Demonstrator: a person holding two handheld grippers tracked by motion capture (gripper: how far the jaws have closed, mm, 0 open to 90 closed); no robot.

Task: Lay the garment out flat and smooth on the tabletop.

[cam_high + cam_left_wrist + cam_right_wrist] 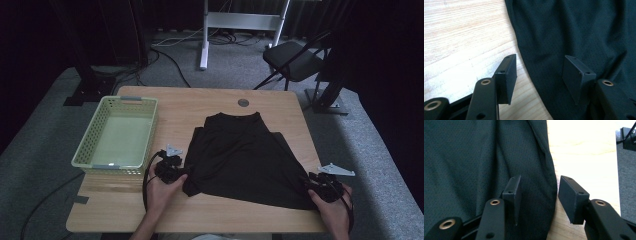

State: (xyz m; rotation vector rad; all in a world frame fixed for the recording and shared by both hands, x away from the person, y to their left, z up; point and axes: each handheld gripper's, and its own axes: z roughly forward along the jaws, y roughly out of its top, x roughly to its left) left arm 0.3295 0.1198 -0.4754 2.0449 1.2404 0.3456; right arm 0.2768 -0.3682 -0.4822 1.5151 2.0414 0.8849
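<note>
A black mesh garment (240, 157) lies spread on the wooden table (150, 207), neckline toward the far side. My left gripper (172, 167) rests at its near left corner, jaws open: one jaw stands over bare wood, the other over the cloth (564, 32), whose edge runs between them untouched by the pads. My right gripper (325, 186) sits at the near right corner, also open. In the right gripper view the garment's folded edge (541, 185) lies loose between the jaws (537, 197), and the right pad is over wood.
A pale green slotted basket (119, 135) stands at the table's left side, close to my left hand. A round grey grommet (243, 102) is set in the far edge. Beyond the table are a black folding chair (295, 60) and a white desk frame (240, 22).
</note>
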